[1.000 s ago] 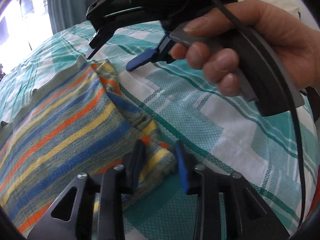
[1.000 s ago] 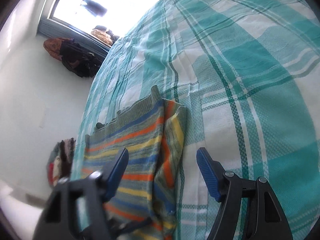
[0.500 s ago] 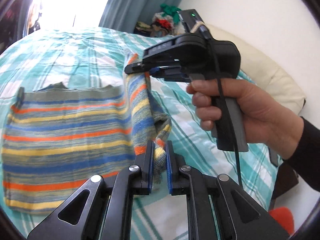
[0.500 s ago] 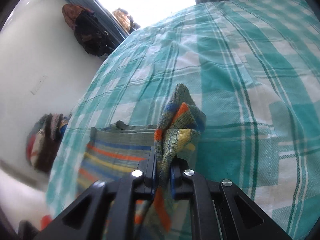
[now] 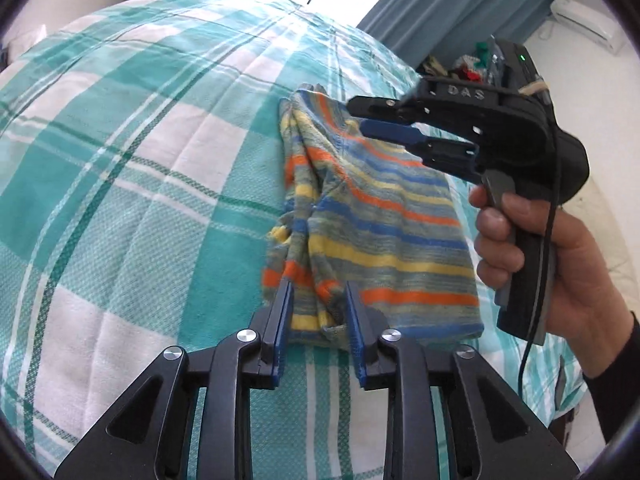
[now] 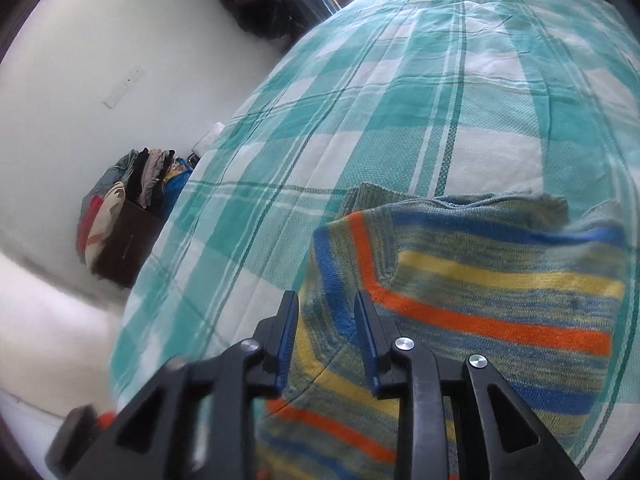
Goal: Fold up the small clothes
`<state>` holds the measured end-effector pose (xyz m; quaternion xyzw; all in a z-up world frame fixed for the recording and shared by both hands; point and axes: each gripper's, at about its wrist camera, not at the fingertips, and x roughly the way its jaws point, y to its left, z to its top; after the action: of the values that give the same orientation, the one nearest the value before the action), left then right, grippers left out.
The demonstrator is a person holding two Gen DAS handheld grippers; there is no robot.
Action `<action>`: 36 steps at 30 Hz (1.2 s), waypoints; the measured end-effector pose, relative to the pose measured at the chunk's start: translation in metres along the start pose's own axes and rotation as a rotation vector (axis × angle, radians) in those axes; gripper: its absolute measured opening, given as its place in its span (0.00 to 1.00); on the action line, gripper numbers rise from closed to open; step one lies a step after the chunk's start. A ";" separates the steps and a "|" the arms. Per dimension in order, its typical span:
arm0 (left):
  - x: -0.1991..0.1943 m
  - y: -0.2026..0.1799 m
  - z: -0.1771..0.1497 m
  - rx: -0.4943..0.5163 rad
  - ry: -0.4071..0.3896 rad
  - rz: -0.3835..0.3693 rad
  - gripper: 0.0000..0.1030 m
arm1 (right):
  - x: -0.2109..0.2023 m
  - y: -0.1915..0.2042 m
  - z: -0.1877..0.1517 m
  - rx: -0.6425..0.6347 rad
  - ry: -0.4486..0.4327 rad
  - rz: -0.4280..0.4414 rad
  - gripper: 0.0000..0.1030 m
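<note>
Striped garment [image 5: 372,216] now folded over, both grippers [image 5: 318,300] [image 6: 326,316] apparently parted narrowly, released since.

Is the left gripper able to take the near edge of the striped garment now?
Probably yes. The left gripper has its jaws open on either side of the near edge of the striped garment, and nothing lies between them; the right gripper is at the far end.
</note>
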<state>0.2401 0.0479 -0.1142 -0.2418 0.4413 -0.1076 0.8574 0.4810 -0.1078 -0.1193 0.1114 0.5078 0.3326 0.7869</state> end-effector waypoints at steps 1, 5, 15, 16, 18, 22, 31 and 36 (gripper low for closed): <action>-0.009 0.002 -0.002 -0.003 -0.017 0.001 0.42 | -0.011 0.000 -0.004 -0.009 -0.031 -0.006 0.29; -0.022 0.000 0.005 0.032 -0.042 -0.043 0.50 | -0.076 0.000 -0.031 -0.110 -0.115 -0.123 0.29; 0.029 0.014 0.025 0.024 0.077 0.110 0.33 | -0.073 -0.020 -0.168 -0.115 0.016 -0.233 0.30; 0.016 0.014 0.029 0.035 0.042 0.125 0.38 | -0.081 -0.015 -0.168 -0.128 -0.013 -0.234 0.30; 0.000 0.009 0.041 0.074 -0.017 0.118 0.63 | -0.100 -0.009 -0.158 -0.134 -0.069 -0.207 0.29; 0.031 -0.015 0.078 0.139 0.006 0.086 0.67 | -0.123 -0.009 -0.114 -0.172 -0.171 -0.275 0.29; 0.079 -0.013 0.112 0.161 0.080 0.147 0.65 | -0.060 -0.049 -0.061 -0.085 -0.020 -0.279 0.32; 0.103 -0.015 0.126 0.197 0.103 0.164 0.81 | -0.080 -0.047 -0.018 -0.079 -0.183 -0.304 0.39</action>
<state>0.4033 0.0348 -0.1170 -0.1137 0.4905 -0.0924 0.8591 0.4634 -0.1974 -0.0934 0.0324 0.4314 0.2180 0.8748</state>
